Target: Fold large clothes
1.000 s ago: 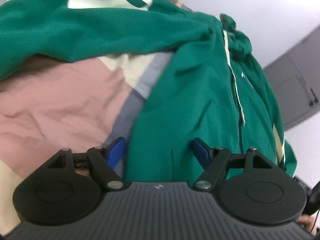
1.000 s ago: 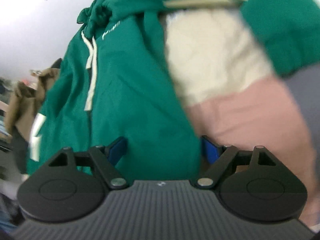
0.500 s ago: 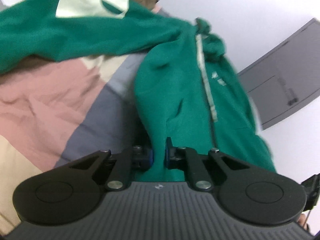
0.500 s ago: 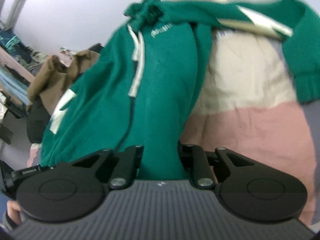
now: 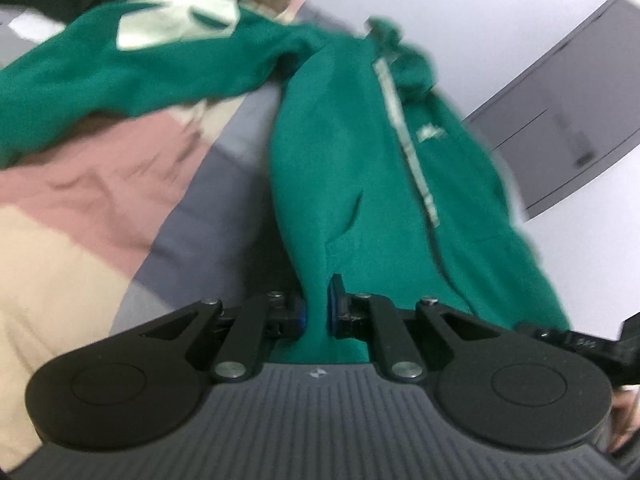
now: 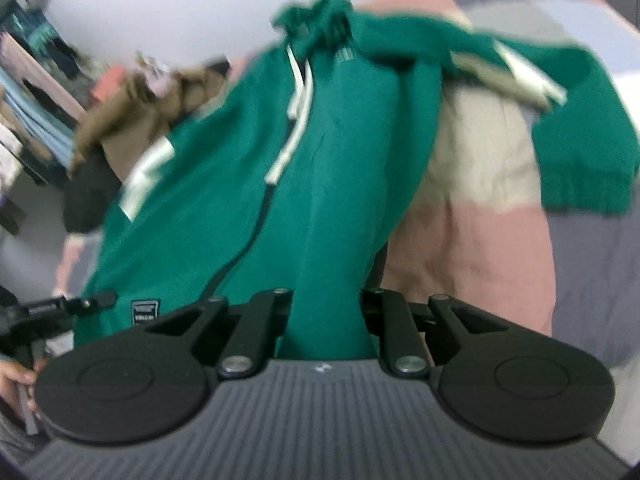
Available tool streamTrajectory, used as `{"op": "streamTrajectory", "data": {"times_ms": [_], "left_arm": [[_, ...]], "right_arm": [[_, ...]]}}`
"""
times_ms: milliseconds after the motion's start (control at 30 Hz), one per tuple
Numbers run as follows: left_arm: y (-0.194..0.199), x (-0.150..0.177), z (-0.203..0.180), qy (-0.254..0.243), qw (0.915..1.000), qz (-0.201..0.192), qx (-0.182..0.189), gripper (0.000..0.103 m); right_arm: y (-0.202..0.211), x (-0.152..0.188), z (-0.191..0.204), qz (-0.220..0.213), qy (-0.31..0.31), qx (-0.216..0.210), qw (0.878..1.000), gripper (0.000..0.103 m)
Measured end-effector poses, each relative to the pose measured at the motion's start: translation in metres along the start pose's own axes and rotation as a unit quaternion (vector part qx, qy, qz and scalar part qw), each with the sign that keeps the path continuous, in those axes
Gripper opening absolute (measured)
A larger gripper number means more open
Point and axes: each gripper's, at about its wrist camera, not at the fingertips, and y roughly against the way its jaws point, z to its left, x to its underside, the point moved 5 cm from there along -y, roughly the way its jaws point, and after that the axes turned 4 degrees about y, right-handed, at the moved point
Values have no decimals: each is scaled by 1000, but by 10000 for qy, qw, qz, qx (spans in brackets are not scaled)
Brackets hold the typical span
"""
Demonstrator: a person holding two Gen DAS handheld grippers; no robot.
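Slippage is the main risk: both tongs pinch only a narrow bunch of hem on the thick green fleece hoodie (image 5: 360, 184), so the heavy hanging body could drag the cloth out as it is raised. The left tongs (image 5: 317, 314) are narrowed onto a fold between their blue pads; the right tongs (image 6: 326, 312) are clamped on a wider wad of the same edge. The hoodie hangs stretched between them, hood end trailing toward the far edge of the bed. One sleeve with a pale patch (image 5: 176, 28) lies sprawled over the pink, beige and grey patchwork bedspread (image 5: 100, 192); its ribbed cuff (image 6: 588, 184) could catch and twist the garment. The white flat drawcords (image 6: 298, 120) dangle loose (easy to trap inside a fold). Motion blur hides finer detail.
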Motion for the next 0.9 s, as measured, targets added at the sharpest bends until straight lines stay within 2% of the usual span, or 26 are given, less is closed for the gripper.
{"op": "streamTrajectory", "data": {"times_ms": [167,267,367,433,467,500,567,633,767,900], "left_arm": [[-34,12,10,-168,9971,303,-676,13],[-41,18,11,-271,9955,319,-854,14],[-37,18,6,-451,9949,253,-863,18],[-29,14,2,-503,9939,169,-964,39],[-24,11,2,-534,9931,102,-1043,58],[-17,9,0,-559,9928,-10,-1062,64],[-3,3,-4,-634,9922,-232,-1051,64],[8,-3,-12,-675,9919,-412,-992,64],[15,-12,-38,-882,9902,-723,-810,68],[-10,-13,-65,-1070,9889,-744,-707,68]], "right_arm": [[-37,11,-11,299,-256,243,9989,18],[-48,15,-17,389,-385,372,9978,22],[-44,15,-21,421,-518,316,9973,24],[-34,11,-23,380,-571,237,9974,28],[-30,9,-25,354,-566,264,9974,32],[-24,7,-27,338,-588,329,9972,35],[-11,2,-34,289,-631,383,9969,60],[4,-7,-43,117,-640,371,9972,69],[30,-32,-74,-321,-666,543,9958,69],[35,-51,-111,-679,-482,889,9926,73]]}}
